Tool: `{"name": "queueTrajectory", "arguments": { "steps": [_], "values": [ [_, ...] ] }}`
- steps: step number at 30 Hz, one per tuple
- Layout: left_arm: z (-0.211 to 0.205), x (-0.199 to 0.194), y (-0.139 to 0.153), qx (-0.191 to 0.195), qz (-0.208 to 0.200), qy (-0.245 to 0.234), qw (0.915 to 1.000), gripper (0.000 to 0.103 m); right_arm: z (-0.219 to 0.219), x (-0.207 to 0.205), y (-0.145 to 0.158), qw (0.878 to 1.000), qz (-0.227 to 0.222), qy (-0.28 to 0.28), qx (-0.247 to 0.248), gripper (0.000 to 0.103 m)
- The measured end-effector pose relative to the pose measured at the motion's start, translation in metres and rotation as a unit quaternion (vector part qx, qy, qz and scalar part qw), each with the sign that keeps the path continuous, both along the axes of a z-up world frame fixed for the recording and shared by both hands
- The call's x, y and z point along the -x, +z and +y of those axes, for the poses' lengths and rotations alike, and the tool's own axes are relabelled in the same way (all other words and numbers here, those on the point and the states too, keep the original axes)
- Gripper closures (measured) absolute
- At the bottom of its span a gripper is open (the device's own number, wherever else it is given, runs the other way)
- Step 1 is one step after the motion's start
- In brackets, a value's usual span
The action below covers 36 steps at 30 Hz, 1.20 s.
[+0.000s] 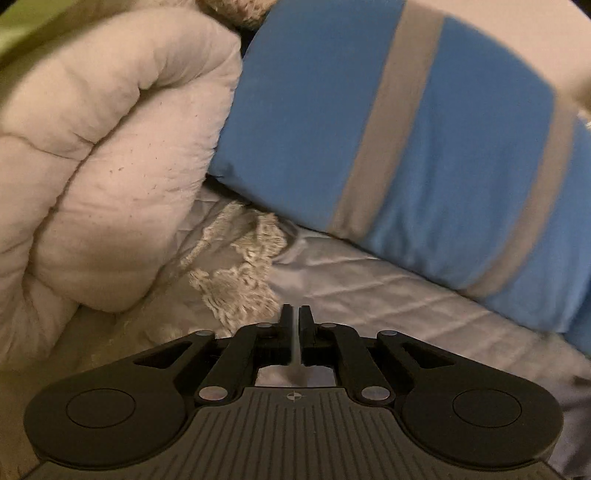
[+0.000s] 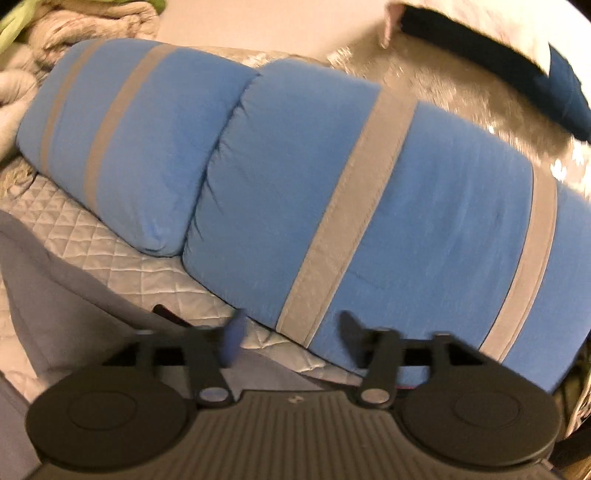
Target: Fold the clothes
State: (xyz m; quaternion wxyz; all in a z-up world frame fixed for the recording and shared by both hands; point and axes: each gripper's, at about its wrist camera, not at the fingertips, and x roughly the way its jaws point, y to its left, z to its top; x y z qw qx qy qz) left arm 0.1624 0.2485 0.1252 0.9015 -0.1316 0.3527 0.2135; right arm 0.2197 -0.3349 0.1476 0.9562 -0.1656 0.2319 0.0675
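Quilted pale grey bedding [image 1: 369, 291] covers the bed in both wrist views, stitched in a diamond pattern.

The left gripper [image 1: 295, 317] has its jaws clenched with only a thin slit between them, and a sliver of pale fabric shows in that slit; which piece of cloth it belongs to cannot be told. Just ahead of the jaws lies a beige knitted garment [image 1: 236, 266], loosely crumpled on the quilt. To its left a puffy cream comforter [image 1: 110, 166] bulges in a thick roll, touching the knit's edge. Behind and to the right leans a blue pillow [image 1: 424, 147] crossed by grey stripes, its lower corner resting on the bed near the knit.

The right gripper [image 2: 291, 332] has its jaws released and wide apart, with nothing between them; the view is motion-blurred. Directly in front of the jaws sits a second blue pillow with grey stripes [image 2: 388, 221], lying along the bed, and the first blue pillow presses against its left end. A grey cloth [image 2: 55, 295] lies over the quilt at the lower left, just beside the left finger. At the far left corner a heap of beige fabric [image 2: 92, 22] is piled beyond the pillows.
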Motion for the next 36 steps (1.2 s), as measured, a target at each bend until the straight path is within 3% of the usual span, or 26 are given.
{"name": "queueTrajectory", "arguments": {
  "steps": [1, 2, 5, 8, 12, 16, 22, 25, 30, 31, 32, 33, 36],
  "values": [
    [0.003, -0.005, -0.004, 0.0, 0.001, 0.002, 1.0, 0.096, 0.005, -0.007, -0.004, 1.0, 0.001, -0.008, 0.007, 0.026],
    [0.005, -0.008, -0.007, 0.0, 0.001, 0.003, 1.0, 0.084, 0.009, -0.013, -0.007, 1.0, 0.002, -0.015, 0.013, 0.025],
    [0.004, -0.001, -0.008, 0.002, -0.015, 0.0, 0.9999, 0.063, 0.001, 0.004, -0.012, 1.0, 0.011, -0.012, 0.011, 0.021],
    [-0.004, 0.008, -0.007, -0.006, -0.022, -0.023, 0.9995, 0.059, -0.006, 0.031, -0.018, 1.0, 0.024, -0.011, 0.003, 0.02],
    [-0.016, 0.015, -0.011, -0.006, -0.003, -0.044, 0.999, 0.054, -0.006, 0.071, -0.024, 0.999, 0.035, -0.005, -0.013, 0.018],
    [-0.014, 0.018, -0.026, 0.068, 0.007, -0.041, 0.9968, 0.054, 0.01, 0.106, -0.027, 0.999, 0.044, 0.015, -0.027, 0.016],
    [-0.001, 0.015, -0.063, 0.19, 0.007, -0.01, 0.9818, 0.054, 0.037, 0.148, -0.032, 0.996, 0.049, 0.046, -0.052, 0.013],
    [0.007, 0.015, -0.084, 0.247, 0.001, 0.016, 0.9689, 0.054, 0.049, 0.163, -0.033, 0.995, 0.045, 0.056, -0.07, 0.012],
    [0.02, 0.019, -0.102, 0.318, -0.063, 0.05, 0.9447, 0.056, 0.057, 0.174, -0.035, 0.992, 0.052, 0.062, -0.098, 0.011],
    [0.023, 0.017, -0.103, 0.329, -0.07, 0.055, 0.9402, 0.061, 0.058, 0.175, -0.037, 0.992, 0.055, 0.062, -0.1, 0.011],
    [0.025, 0.016, -0.105, 0.339, -0.075, 0.062, 0.9359, 0.087, 0.058, 0.176, -0.038, 0.992, 0.057, 0.061, -0.099, 0.011],
    [0.026, 0.014, -0.104, 0.344, -0.073, 0.07, 0.9336, 0.1, 0.058, 0.176, -0.039, 0.992, 0.059, 0.06, -0.098, 0.011],
    [0.027, 0.012, -0.095, 0.336, -0.055, 0.086, 0.9363, 0.1, 0.055, 0.175, -0.045, 0.993, 0.065, 0.05, -0.086, 0.011]
  ]
}}
